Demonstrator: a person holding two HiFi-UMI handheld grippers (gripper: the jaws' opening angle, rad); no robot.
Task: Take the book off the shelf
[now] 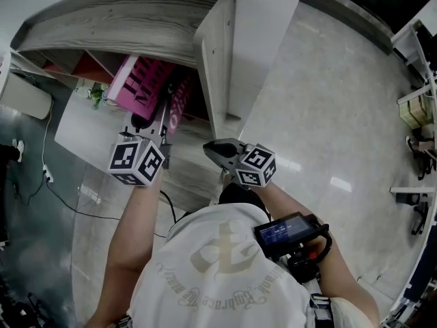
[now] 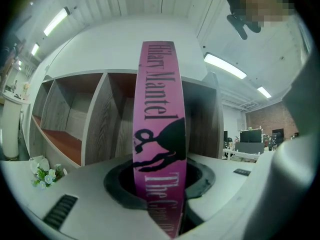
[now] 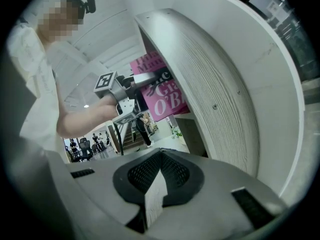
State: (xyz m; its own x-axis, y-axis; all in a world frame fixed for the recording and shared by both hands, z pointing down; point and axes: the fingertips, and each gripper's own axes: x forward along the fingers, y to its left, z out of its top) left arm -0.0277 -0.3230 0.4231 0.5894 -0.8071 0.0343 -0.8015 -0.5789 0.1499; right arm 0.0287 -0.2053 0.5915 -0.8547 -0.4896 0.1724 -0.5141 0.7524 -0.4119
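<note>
A pink book (image 1: 145, 80) with black lettering sticks out of the front of the grey wooden shelf (image 1: 213, 53), tilted. My left gripper (image 1: 162, 109) is shut on it. In the left gripper view the pink spine (image 2: 160, 134) stands upright between the jaws, with the shelf compartments (image 2: 100, 119) behind it. My right gripper (image 1: 213, 149) hangs beside the shelf's side panel, to the right of the book and apart from it, jaws shut with nothing in them. The right gripper view shows its closed tips (image 3: 154, 204), and further off the left gripper (image 3: 137, 81) holding the book (image 3: 161, 91).
A small flower plant (image 1: 95, 94) stands on a white surface (image 1: 78, 132) left of the shelf. Cables (image 1: 48, 176) trail on the floor at the left. White furniture (image 1: 416, 108) stands at the far right. Polished floor lies between.
</note>
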